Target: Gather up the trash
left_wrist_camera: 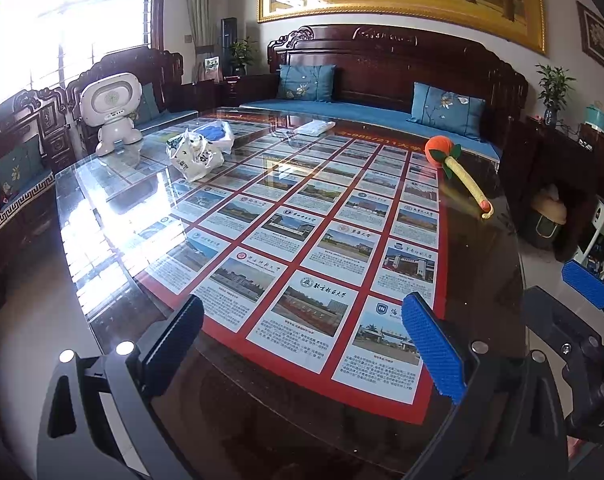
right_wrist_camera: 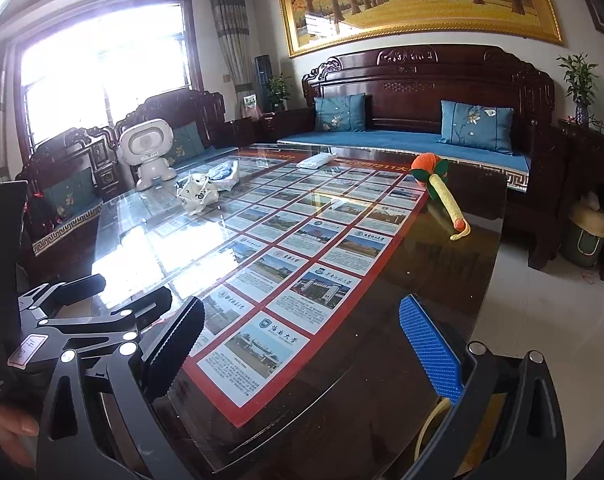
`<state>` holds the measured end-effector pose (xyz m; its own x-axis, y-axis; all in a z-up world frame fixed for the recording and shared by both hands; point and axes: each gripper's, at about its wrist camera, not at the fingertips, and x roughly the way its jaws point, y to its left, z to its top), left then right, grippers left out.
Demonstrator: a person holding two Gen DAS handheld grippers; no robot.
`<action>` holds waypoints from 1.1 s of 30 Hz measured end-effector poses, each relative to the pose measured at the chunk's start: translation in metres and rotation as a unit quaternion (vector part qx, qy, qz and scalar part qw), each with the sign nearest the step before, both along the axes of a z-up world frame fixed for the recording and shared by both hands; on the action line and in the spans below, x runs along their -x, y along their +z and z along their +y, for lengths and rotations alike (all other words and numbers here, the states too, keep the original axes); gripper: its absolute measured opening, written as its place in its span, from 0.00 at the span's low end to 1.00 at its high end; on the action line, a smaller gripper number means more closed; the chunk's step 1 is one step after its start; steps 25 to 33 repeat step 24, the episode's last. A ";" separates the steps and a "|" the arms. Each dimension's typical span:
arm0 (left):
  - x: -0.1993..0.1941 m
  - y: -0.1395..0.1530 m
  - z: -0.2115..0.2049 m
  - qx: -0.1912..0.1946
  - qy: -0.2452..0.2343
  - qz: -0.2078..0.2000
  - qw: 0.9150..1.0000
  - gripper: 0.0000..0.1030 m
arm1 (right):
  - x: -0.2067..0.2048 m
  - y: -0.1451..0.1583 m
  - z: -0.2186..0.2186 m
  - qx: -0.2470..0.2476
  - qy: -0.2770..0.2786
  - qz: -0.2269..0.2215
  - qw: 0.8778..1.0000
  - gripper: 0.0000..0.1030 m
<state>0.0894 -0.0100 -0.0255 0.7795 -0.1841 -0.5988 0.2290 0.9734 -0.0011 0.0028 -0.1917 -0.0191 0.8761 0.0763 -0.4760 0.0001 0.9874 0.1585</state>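
A crumpled white plastic bag [left_wrist_camera: 194,156] lies on the far left part of the glass table [left_wrist_camera: 477,264], with a second bag holding something blue [left_wrist_camera: 218,134] just behind it. Both show in the right wrist view, the white bag [right_wrist_camera: 196,194] and the blue-filled one [right_wrist_camera: 226,172]. A flat white packet [left_wrist_camera: 313,127] lies at the far edge, also in the right wrist view [right_wrist_camera: 315,160]. My left gripper [left_wrist_camera: 302,344] is open and empty above the near edge. My right gripper [right_wrist_camera: 302,344] is open and empty beside it, to the right.
A white toy robot [left_wrist_camera: 112,112] stands at the table's far left corner. An orange-headed plush massage hammer [left_wrist_camera: 459,168] lies at the right side. A dark wooden sofa with blue cushions [left_wrist_camera: 381,80] runs behind the table. A lidded bin [right_wrist_camera: 587,234] stands on the floor right.
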 end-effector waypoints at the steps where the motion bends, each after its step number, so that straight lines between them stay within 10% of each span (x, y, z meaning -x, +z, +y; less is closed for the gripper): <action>1: 0.000 0.000 0.000 0.000 -0.001 0.000 1.000 0.96 | 0.000 0.000 0.000 0.001 0.000 0.000 1.000 0.92; 33: -0.020 -0.007 0.005 0.019 0.005 0.032 0.999 0.96 | -0.012 -0.008 0.001 -0.005 0.001 0.017 1.000 0.92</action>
